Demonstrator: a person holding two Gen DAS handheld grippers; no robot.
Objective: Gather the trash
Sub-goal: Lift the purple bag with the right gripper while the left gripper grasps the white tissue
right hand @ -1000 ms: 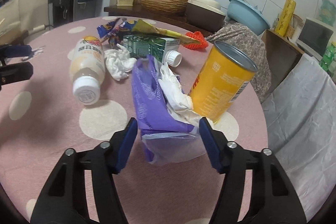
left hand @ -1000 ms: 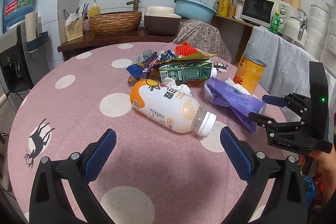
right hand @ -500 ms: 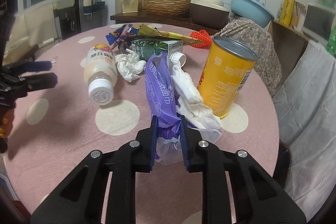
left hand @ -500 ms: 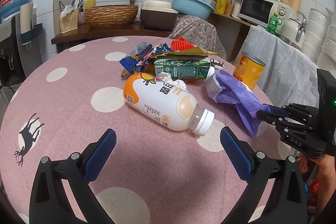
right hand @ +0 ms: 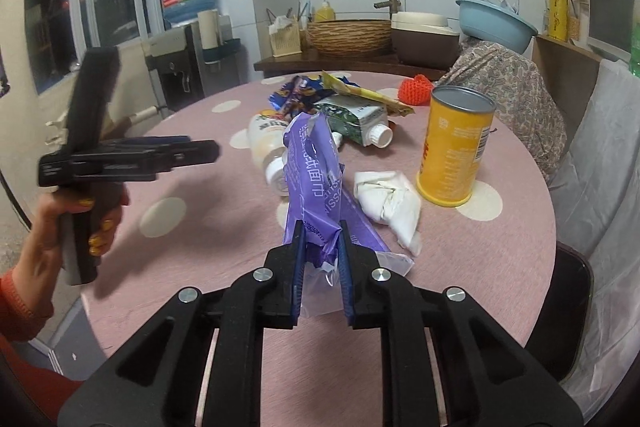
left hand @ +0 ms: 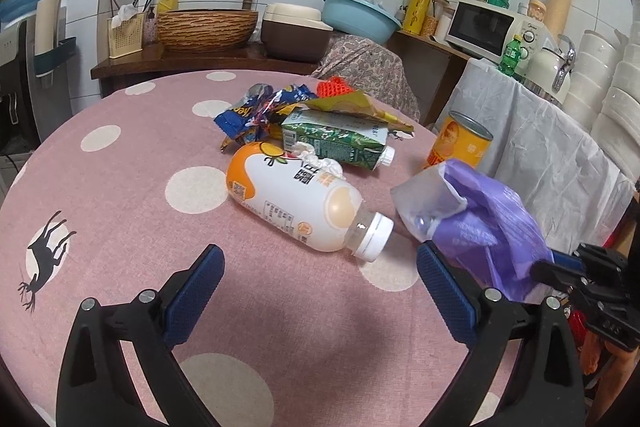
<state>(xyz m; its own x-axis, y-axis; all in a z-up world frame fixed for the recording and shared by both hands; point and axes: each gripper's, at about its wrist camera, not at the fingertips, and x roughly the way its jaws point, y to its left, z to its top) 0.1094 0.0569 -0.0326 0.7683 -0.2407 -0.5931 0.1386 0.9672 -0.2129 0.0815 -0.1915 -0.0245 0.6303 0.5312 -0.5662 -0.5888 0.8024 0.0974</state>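
Observation:
My right gripper (right hand: 320, 231) is shut on the near end of a purple plastic tissue wrapper (right hand: 316, 167), which hangs lifted off the pink dotted table (right hand: 460, 259). The left wrist view shows that wrapper (left hand: 488, 219) raised at the right, pinched by the right gripper (left hand: 560, 267). A wad of white tissue (right hand: 390, 203) lies beside a yellow can (right hand: 456, 147). My left gripper (left hand: 316, 259) is open and empty, short of a lying white and orange bottle (left hand: 296, 199). Behind the bottle lie a green carton (left hand: 336, 139) and blue snack wrappers (left hand: 256, 111).
A hand holds the left gripper (right hand: 192, 151) above the table's left side. An orange-red net (left hand: 334, 87) lies at the far edge. A covered chair (left hand: 364, 67) stands behind the table, and a white-draped counter (left hand: 540, 147) stands to the right.
The right gripper's jaws closed on the purple wrapper and drew it up and back. The white tissue slid out onto the table by the can. The left gripper stayed in place.

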